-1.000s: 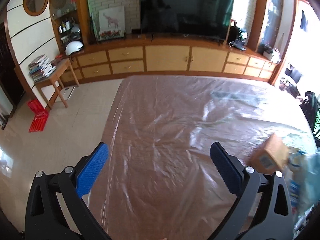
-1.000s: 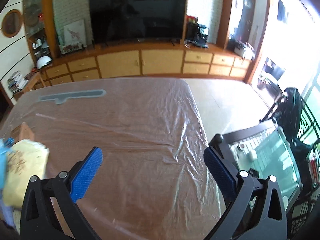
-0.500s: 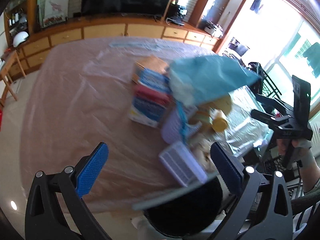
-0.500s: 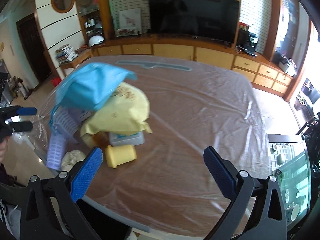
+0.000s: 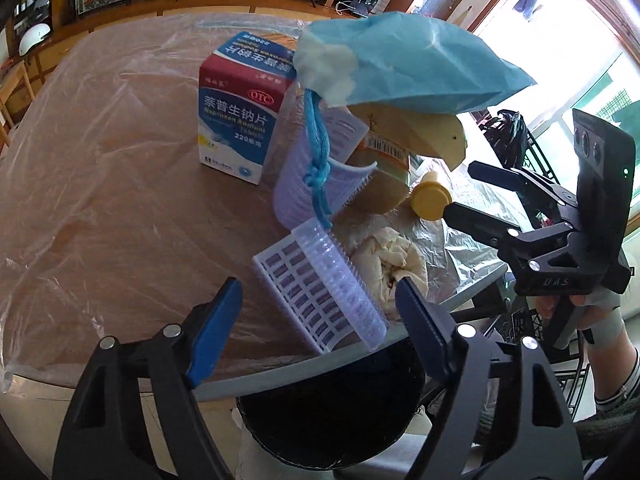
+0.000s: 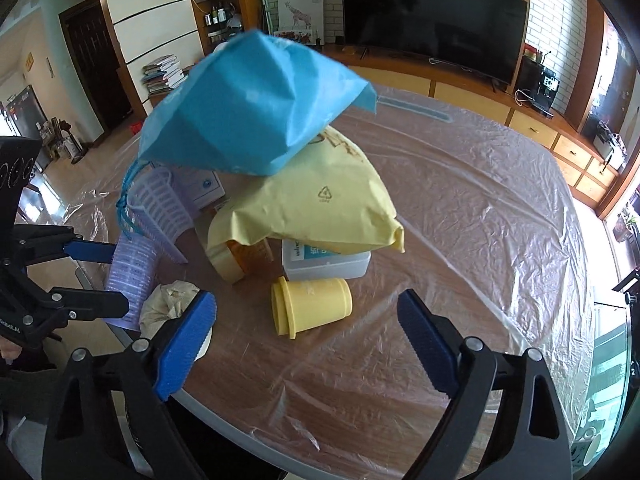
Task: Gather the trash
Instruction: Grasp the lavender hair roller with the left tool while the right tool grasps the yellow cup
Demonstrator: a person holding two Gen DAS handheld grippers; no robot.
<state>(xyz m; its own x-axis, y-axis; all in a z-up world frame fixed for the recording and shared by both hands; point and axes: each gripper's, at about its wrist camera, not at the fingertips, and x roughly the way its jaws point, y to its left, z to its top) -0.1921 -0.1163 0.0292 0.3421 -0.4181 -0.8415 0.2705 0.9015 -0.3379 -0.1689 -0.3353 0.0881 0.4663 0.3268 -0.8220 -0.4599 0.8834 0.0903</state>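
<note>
A pile of trash sits near the table's edge: a blue drawstring bag on top, a yellow bag, a medicine box, and a crumpled tissue. My left gripper is closing around a purple ridged tray; its pads are still clear of the tray. My right gripper is closing around a yellow cup lying on its side, and the pads do not touch it. A black bin stands below the table edge.
The round table is covered with a clear plastic sheet. A white plastic box and an orange bottle lie under the yellow bag. A person's hand holds the right gripper. A TV and wooden cabinets line the far wall.
Both views swung from the bare table and TV wall down onto the trash pile. Both grippers came closer to it, and both pairs of jaws have narrowed.
</note>
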